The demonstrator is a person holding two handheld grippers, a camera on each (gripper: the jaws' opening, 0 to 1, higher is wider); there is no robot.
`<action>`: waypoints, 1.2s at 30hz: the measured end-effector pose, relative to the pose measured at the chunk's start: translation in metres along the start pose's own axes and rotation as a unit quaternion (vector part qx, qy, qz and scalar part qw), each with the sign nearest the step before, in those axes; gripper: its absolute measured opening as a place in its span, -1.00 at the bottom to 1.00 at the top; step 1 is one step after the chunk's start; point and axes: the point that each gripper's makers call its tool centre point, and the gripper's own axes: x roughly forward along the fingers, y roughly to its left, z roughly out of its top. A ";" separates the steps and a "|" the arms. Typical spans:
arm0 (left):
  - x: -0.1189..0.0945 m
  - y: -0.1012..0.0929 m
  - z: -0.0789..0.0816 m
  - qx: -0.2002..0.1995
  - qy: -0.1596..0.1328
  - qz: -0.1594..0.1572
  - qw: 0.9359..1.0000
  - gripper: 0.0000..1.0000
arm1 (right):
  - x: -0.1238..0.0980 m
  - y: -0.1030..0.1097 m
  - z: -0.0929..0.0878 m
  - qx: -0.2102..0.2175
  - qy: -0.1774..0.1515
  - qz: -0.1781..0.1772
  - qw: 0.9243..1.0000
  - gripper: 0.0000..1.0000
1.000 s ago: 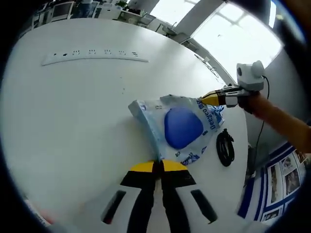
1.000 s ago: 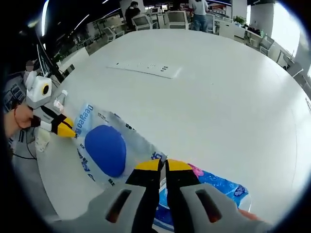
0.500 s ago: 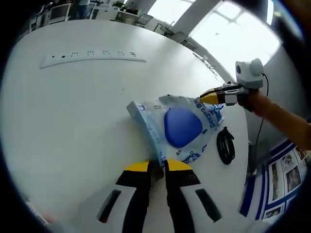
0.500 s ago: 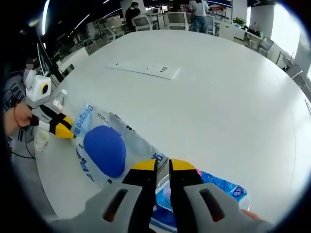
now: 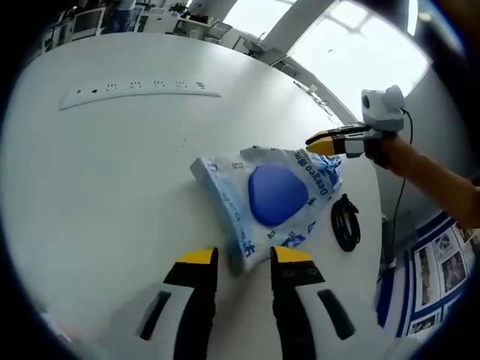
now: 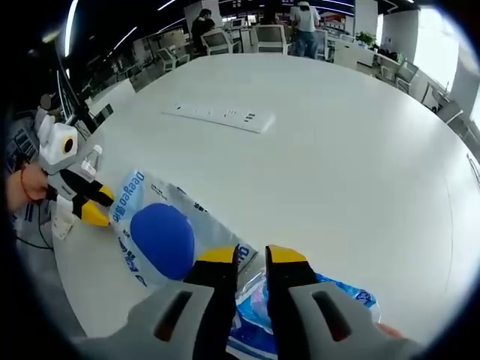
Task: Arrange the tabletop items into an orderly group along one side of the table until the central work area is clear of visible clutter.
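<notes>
Both views are bright with daylight from large windows (image 5: 352, 45), which blow out to pure white in the left gripper view and leave a soft sheen on the white table (image 5: 97, 172). Shadows are faint and diffuse, with a thin dark edge under the bag (image 5: 274, 199). Fisheye distortion bends the table's edge and the far office; that background is soft, the centre sharp.
</notes>
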 end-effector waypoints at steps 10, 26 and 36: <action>-0.007 -0.001 0.003 0.015 -0.002 0.000 1.000 -0.31 | -0.007 -0.003 0.004 0.008 -0.013 -0.003 1.000 -0.67; -0.027 -0.004 0.010 0.043 -0.009 0.003 0.999 -0.07 | -0.021 0.012 0.010 0.008 -0.036 0.007 0.999 -0.49; -0.042 -0.005 0.018 0.056 -0.019 0.006 0.998 0.01 | -0.034 0.020 0.013 0.011 -0.046 0.014 0.999 -0.34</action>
